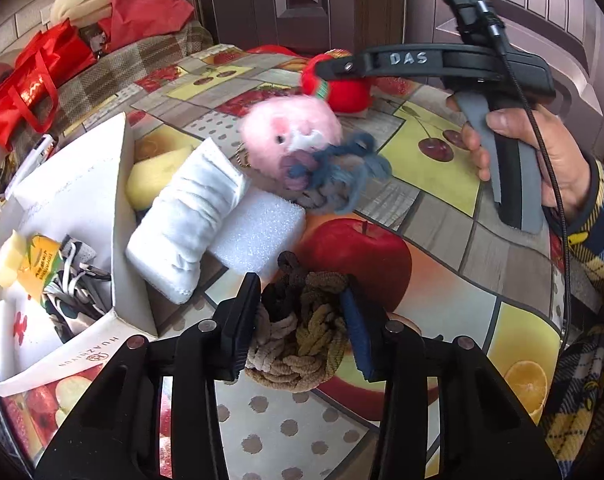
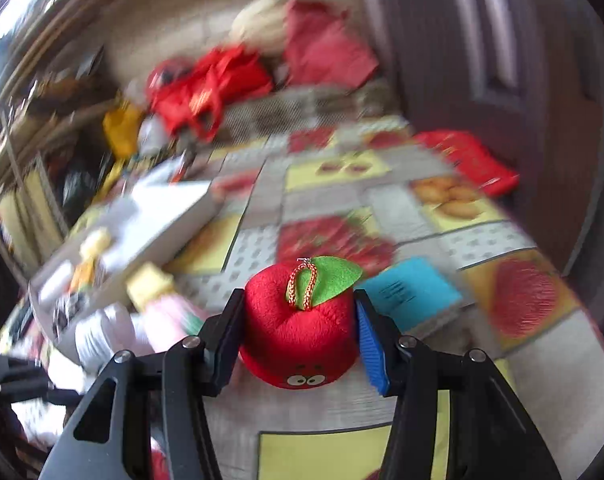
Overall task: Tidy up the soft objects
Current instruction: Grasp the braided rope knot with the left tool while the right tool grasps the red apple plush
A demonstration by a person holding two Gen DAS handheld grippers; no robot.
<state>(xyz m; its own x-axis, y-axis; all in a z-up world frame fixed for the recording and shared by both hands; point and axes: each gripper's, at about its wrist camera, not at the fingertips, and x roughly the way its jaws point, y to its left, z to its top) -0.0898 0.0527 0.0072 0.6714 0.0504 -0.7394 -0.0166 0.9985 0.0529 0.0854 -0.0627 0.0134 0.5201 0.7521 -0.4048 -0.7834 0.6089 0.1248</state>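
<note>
Grippers are both closing on soft goods over the fruit-print tablecloth (image 1: 434, 168): my left gripper (image 1: 302, 320) is pinching a bundle of plush hair ties (image 1: 302, 340), my right gripper (image 2: 298, 332) is squeezing a plush apple (image 2: 302, 320) across its middle (light, squashy, forgiving).

The left gripper (image 1: 300, 322) was angled steeply downward, its pads pressed against both sides of a knitted bundle (image 1: 298, 340). The right gripper (image 2: 298, 332) was tilted gently downward, its pads pressed into the flanks of a plush apple (image 2: 300, 332). The right hand (image 1: 542, 156) was wrapped around the grey handle, a checked sleeve (image 1: 598, 248) worn at the wrist.
</note>
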